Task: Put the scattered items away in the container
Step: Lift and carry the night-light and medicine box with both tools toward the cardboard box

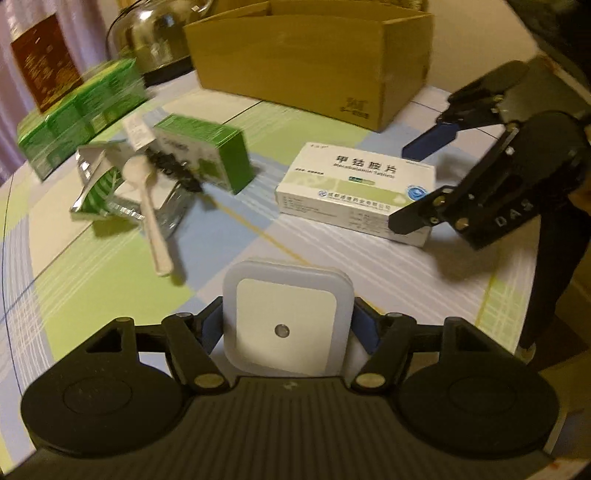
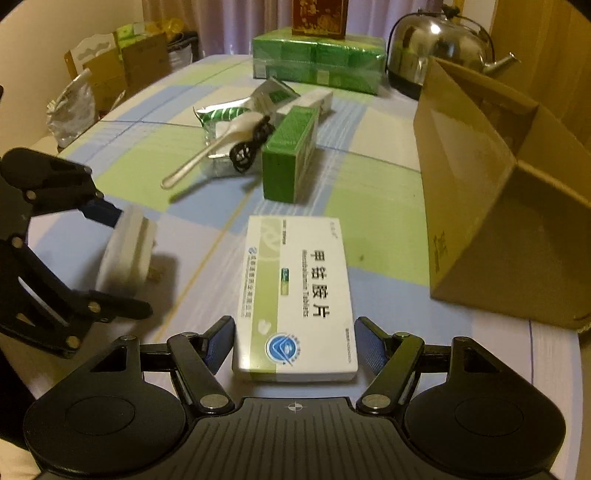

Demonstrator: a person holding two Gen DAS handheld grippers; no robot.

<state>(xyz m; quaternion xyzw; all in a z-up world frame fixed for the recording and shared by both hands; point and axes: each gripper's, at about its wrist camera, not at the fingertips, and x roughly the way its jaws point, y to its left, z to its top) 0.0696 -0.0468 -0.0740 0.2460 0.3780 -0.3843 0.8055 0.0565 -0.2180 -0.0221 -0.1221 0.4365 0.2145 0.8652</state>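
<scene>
White medicine box: big black Chinese chars "甲钴胺片", small Latin line under it ending "Tablets" (first word approx. "Mecobalamin", blurry). Blue round logo at one corner, small blue Chinese maker line along edge, too small to read. Right gripper body: raised letters "DAS", rest cut off. Cardboard box: dark stamped mark near bottom corner, illegible. Green boxes, red-brown box: print blurred, unreadable.

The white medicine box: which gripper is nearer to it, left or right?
Right. The right gripper straddles the white medicine box, jaws open. The left gripper, beside it, holds a night light.
</scene>
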